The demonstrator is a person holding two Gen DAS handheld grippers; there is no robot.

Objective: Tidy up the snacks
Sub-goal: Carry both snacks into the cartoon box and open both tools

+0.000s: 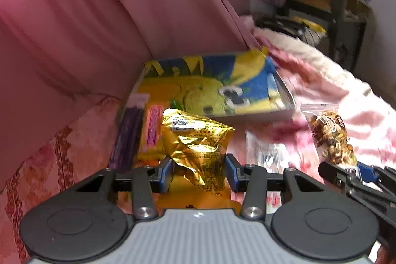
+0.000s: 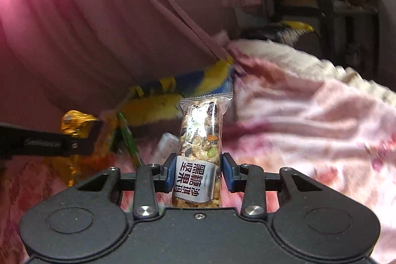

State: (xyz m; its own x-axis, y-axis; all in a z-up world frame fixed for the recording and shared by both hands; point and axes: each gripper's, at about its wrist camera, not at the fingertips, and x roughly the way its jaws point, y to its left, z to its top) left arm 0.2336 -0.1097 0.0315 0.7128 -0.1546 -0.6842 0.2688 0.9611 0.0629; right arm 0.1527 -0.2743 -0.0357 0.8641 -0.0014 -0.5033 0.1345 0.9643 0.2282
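My left gripper (image 1: 201, 172) is shut on a crumpled gold foil snack packet (image 1: 195, 140), its blue pads pressing both sides. The packet hangs above an open box (image 1: 267, 113) with a yellow and blue cartoon print. A purple packet (image 1: 128, 137) and a pink packet (image 1: 152, 125) lie at the box's left side. My right gripper (image 2: 199, 171) is shut on a clear-wrapped nut bar (image 2: 200, 140) that stands upright between its pads. In the left wrist view the nut bar (image 1: 329, 137) shows at the right. In the right wrist view the gold packet (image 2: 74, 120) shows at the left.
A pink curtain (image 1: 86, 29) hangs close on the left and behind. A pink flowered blanket (image 2: 309, 120) covers the bed to the right. A white snack packet (image 1: 267, 152) lies on it near the box. A dark shelf unit (image 1: 326, 6) stands at the back right.
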